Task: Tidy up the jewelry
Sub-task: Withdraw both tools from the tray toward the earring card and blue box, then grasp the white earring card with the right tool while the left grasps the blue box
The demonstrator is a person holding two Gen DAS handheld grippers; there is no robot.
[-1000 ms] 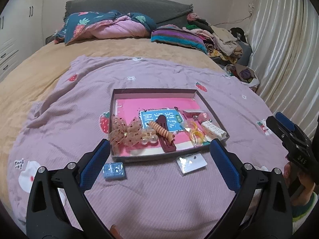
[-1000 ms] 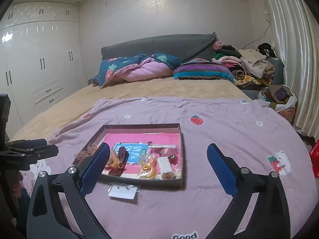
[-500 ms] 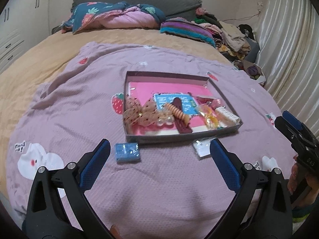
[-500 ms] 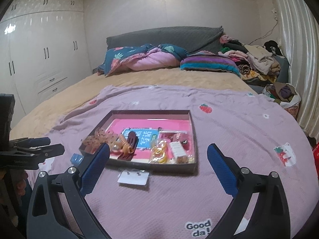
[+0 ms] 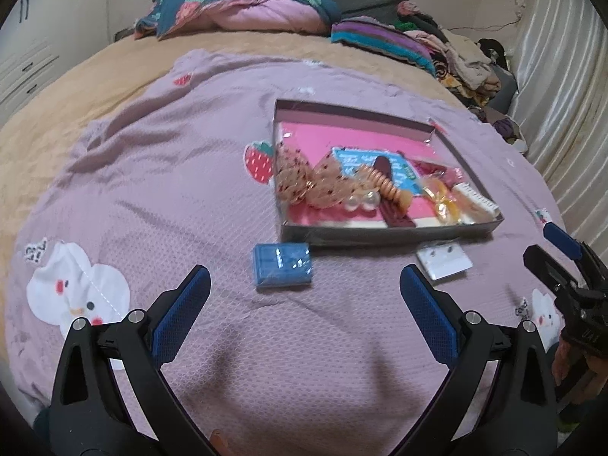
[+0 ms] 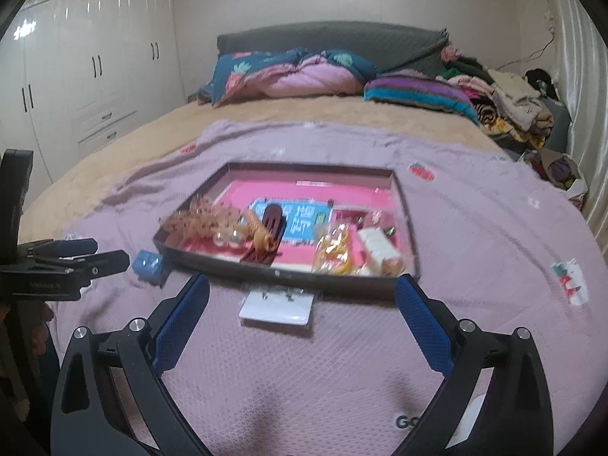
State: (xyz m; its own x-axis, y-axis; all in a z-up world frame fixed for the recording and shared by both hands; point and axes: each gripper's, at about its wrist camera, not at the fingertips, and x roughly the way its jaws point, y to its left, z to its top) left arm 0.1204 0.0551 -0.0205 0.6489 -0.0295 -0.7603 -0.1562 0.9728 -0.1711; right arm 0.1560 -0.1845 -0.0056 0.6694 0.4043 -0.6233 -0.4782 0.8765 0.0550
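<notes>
Shallow pink-lined tray [image 5: 383,233], crowded with trinkets

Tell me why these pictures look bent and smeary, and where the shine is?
Both views are fisheye, so the bed bulges and the corners go black. Left wrist view: the tray contents look slightly smeared. Right wrist view: stronger motion blur over the tray, and the white card is soft; glare streaks the wardrobe doors.

We are seeing one shallow tray [image 5: 383,233], one blue box [image 5: 282,265] and one white earring card [image 5: 444,263] lying on the bed; inside the tray, one mesh bow [image 5: 307,182], two pearls [image 5: 361,200], one dark hair clip [image 5: 391,205].
</notes>
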